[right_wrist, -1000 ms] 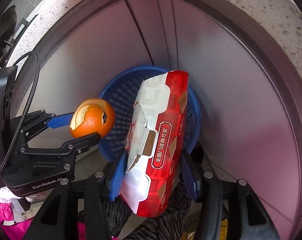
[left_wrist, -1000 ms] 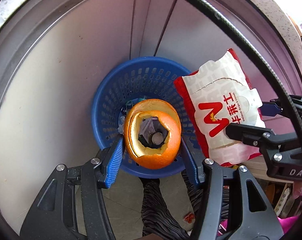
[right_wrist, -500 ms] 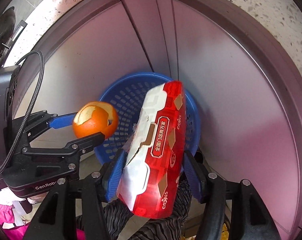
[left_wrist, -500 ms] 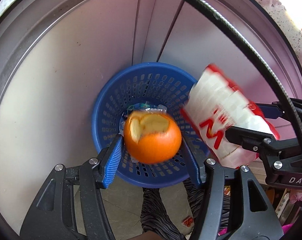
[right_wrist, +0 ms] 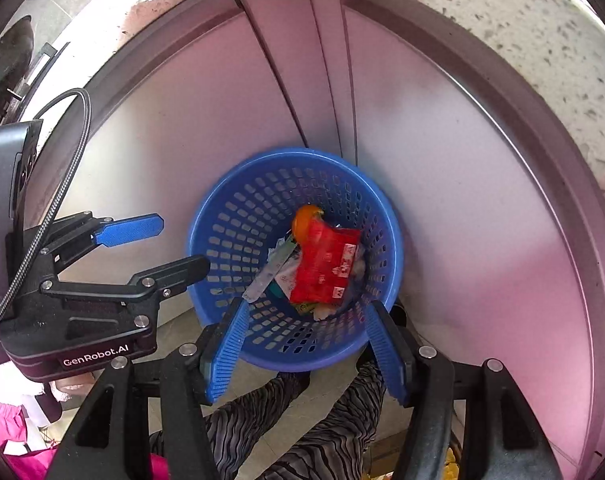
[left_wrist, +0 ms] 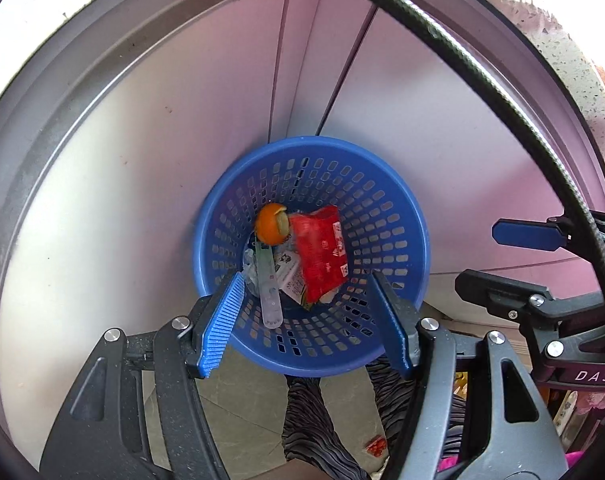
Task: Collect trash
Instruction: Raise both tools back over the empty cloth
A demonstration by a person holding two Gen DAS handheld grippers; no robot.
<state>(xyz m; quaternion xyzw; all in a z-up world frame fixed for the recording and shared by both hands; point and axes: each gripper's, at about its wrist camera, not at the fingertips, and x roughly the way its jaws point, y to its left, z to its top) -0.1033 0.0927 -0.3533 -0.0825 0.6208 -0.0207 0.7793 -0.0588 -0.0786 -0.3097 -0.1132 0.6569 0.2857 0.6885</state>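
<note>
While the left gripper (left_wrist: 306,320) hangs over the blue basket (left_wrist: 402,208), jaws opening w/ nothing between, orange peel (left_wrist: 271,224) and red wrapper (left_wrist: 322,252) lie inside; right view: right gripper (right_wrist: 306,344) spread, empty, clear strip (right_wrist: 268,274), poss. plastic, beside the wrapper.

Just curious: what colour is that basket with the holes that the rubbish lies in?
Blue. The basket shows best in the left wrist view.
</note>
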